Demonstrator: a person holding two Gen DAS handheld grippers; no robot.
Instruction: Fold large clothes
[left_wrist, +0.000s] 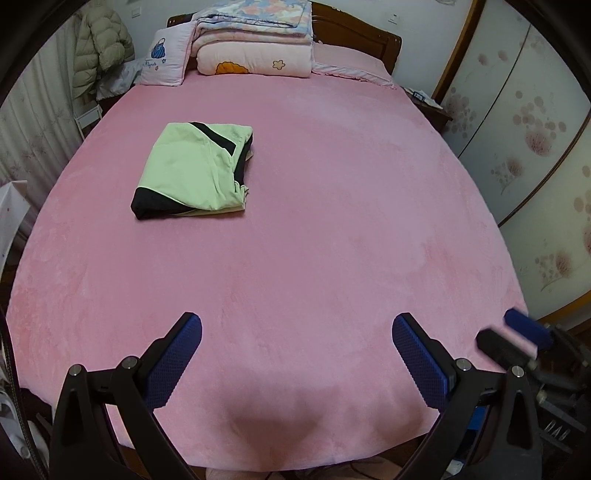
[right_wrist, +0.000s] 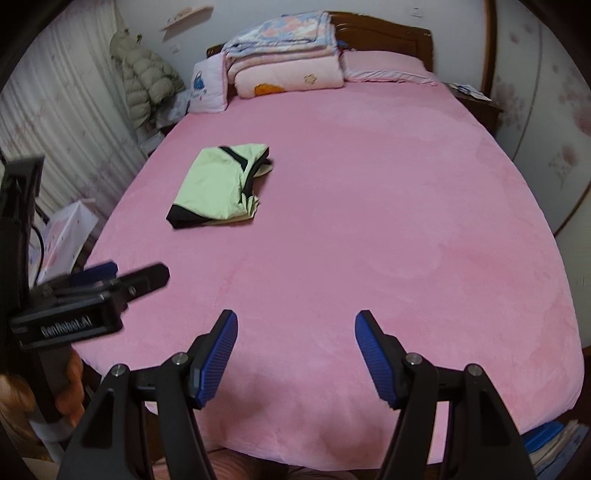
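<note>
A light green garment with black trim lies folded into a rough rectangle on the left half of the pink bed. It also shows in the right wrist view. My left gripper is open and empty, held over the near edge of the bed, well short of the garment. My right gripper is open and empty too, also over the near edge. The right gripper's tips show blurred at the right of the left wrist view. The left gripper shows blurred at the left of the right wrist view.
Folded quilts and a small pillow are stacked at the wooden headboard. A puffy jacket hangs at the left by curtains. A wardrobe with flower doors stands at the right. A nightstand sits beside the bed.
</note>
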